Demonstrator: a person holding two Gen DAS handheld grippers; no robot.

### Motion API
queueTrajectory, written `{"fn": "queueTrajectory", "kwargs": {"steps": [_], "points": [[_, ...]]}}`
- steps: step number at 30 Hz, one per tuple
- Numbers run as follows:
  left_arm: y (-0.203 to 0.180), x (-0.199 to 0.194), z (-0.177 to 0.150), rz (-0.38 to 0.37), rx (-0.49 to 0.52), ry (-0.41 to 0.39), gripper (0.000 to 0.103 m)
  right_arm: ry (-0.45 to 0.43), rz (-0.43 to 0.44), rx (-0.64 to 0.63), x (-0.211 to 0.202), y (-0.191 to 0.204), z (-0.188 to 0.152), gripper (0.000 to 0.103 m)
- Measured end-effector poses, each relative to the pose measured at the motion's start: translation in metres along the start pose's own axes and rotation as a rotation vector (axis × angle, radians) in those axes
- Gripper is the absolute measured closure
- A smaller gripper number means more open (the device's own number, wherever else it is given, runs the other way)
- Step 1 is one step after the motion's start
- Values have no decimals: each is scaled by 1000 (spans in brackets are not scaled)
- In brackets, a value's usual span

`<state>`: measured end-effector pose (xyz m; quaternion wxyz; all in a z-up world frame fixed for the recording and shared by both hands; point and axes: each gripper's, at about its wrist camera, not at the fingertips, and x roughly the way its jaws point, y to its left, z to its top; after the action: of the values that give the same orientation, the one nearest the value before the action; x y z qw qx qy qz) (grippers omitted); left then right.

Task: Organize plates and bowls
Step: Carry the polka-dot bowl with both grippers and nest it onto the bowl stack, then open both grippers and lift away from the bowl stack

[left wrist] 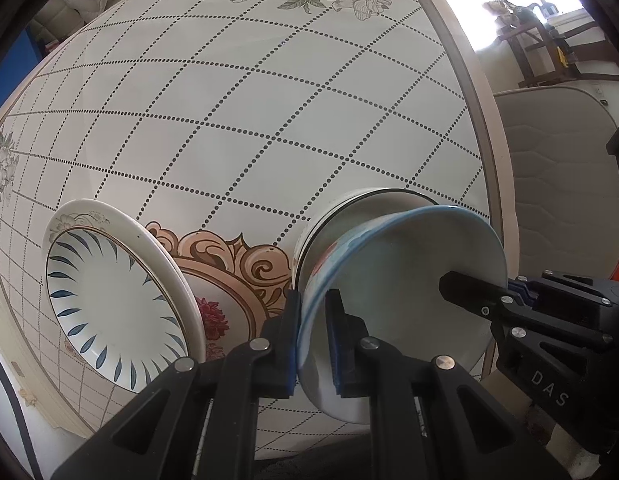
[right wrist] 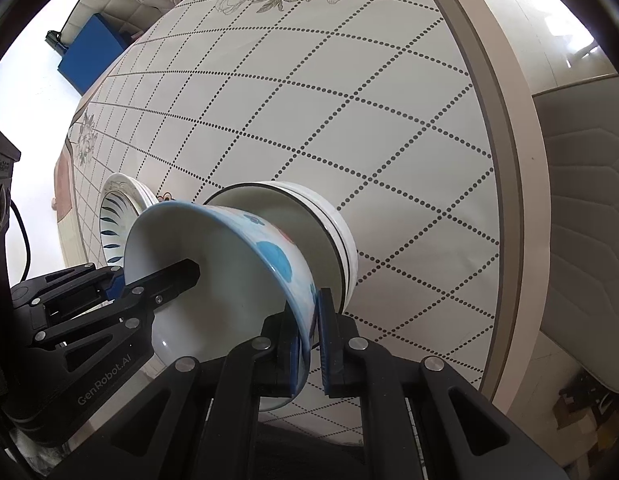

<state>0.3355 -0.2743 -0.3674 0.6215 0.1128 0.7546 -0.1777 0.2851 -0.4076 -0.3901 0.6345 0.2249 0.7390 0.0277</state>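
A blue-rimmed bowl [left wrist: 401,292] with blue and red flowers on its outside is held by both grippers, its base sitting in a white bowl with a black band [left wrist: 349,212] on the table. My left gripper [left wrist: 313,340] is shut on the bowl's left rim. My right gripper [right wrist: 309,344] is shut on the opposite rim and shows in the left wrist view [left wrist: 505,300]. The flowered bowl [right wrist: 229,272] and the white bowl [right wrist: 329,224] also show in the right wrist view, with the left gripper [right wrist: 123,284]. A plate with blue leaf strokes [left wrist: 113,300] lies to the left, stacked on another plate.
The round table [left wrist: 269,120] has a dotted lattice cloth with flower prints. Its edge [left wrist: 489,160] curves along the right, with a padded chair [left wrist: 561,180] beyond it. A blue box [right wrist: 89,56] stands on the floor at the far left.
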Motion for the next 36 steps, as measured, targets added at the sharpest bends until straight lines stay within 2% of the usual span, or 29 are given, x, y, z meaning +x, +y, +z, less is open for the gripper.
{"fn": "queueTrajectory", "kwargs": {"steps": [10, 19, 25, 30, 36], "points": [[6, 6, -3, 15, -31, 2, 93, 31, -19, 8, 7, 4, 9, 92], [10, 8, -14, -11, -45, 9, 92, 64, -20, 18, -1, 0, 6, 86], [7, 7, -18, -3, -55, -2, 92, 53, -3, 31, -5, -8, 1, 95], [4, 4, -20, 5, -53, -11, 92, 68, 68, 99, 0, -23, 2, 96], [1, 3, -20, 6, -57, -16, 92, 70, 82, 118, 6, -27, 2, 97]]}}
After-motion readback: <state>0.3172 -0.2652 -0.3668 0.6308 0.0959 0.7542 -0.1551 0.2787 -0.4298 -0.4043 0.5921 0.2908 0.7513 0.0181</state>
